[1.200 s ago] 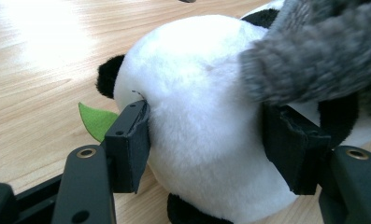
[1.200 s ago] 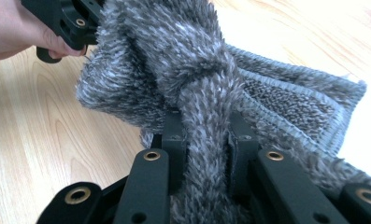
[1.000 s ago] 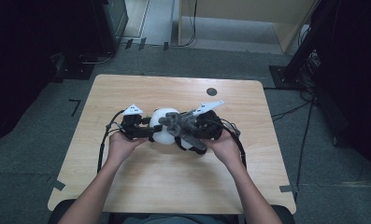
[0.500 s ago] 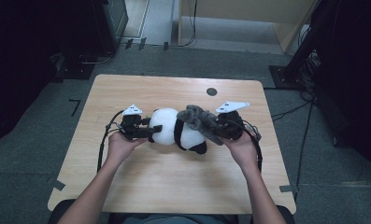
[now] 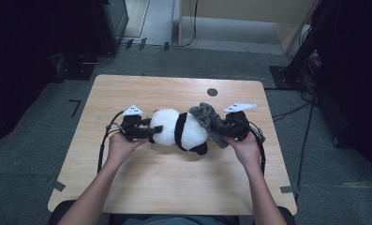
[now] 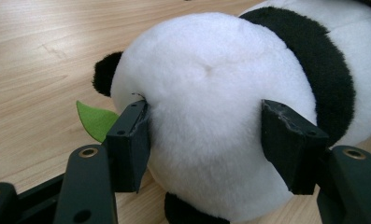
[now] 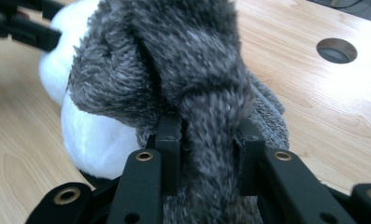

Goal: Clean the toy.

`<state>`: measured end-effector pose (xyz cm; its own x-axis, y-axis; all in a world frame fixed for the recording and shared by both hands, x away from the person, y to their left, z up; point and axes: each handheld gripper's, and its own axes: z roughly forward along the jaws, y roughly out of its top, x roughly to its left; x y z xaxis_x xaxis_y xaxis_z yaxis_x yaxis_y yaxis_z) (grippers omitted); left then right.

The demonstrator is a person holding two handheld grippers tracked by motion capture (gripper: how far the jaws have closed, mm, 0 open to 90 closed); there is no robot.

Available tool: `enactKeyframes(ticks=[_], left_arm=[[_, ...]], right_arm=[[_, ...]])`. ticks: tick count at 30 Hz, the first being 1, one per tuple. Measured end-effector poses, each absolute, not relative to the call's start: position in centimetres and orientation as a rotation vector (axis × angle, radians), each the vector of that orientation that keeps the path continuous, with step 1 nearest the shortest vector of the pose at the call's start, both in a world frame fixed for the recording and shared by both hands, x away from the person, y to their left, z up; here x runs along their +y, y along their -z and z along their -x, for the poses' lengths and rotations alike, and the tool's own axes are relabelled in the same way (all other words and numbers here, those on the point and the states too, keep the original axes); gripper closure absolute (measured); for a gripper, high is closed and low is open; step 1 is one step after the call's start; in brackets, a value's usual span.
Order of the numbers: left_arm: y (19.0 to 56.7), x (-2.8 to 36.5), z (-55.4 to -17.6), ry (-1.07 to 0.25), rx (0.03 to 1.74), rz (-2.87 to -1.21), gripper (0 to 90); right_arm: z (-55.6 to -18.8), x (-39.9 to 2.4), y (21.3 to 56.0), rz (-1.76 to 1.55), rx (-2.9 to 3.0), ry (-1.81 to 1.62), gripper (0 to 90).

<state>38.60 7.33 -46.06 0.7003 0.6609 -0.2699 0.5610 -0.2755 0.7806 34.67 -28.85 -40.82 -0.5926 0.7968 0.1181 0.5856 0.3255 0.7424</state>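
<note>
The panda plush (image 5: 181, 131) lies at the table's (image 5: 141, 187) centre. At its nine o'clock, the left gripper (image 6: 206, 140) clamps the white head. At three o'clock, the right gripper (image 7: 206, 154), jaws just easing wider, pinches a grey fuzzy cloth (image 7: 174, 60) draped against the panda.

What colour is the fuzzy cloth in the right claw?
Mottled grey. The cloth, clamped in the right claw, shows best in the right gripper view.

Both forearms enter from table's near edge, hands level, grippers facing each other mid-table. Left gripper (image 5: 153, 131): jaws clamped on panda plush (image 5: 181, 131). Right gripper (image 5: 219, 133): jaws just been opening, pads gripping grey knit cloth (image 5: 207, 119).
</note>
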Motion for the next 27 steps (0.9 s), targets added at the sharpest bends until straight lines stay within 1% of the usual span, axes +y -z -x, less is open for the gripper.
enactKeyframes(ticks=[4,6,9,19,27], left_arm=[[46.1,7.3,-38.6,-0.136,0.94,-1.958,36.5],[46.1,7.3,-38.6,-0.138,0.941,-1.957,36.5],[46.1,7.3,-38.6,-0.139,0.942,-1.953,36.5],[46.1,7.2,-38.6,-0.14,0.943,-1.946,36.5],[46.1,7.2,-38.6,-0.136,0.951,-1.942,36.5]], right_arm=[[-34.5,-28.6,41.0,-1.151,2.338,-1.098,59.2],[-34.4,-28.7,41.1,-1.151,2.347,-1.105,65.5],[-34.4,-28.7,41.5,-1.168,2.35,-1.099,69.9],[-34.7,-29.3,43.2,-1.248,2.36,-1.144,72.1],[-35.2,-29.3,44.9,-1.307,2.4,-1.073,72.9]])
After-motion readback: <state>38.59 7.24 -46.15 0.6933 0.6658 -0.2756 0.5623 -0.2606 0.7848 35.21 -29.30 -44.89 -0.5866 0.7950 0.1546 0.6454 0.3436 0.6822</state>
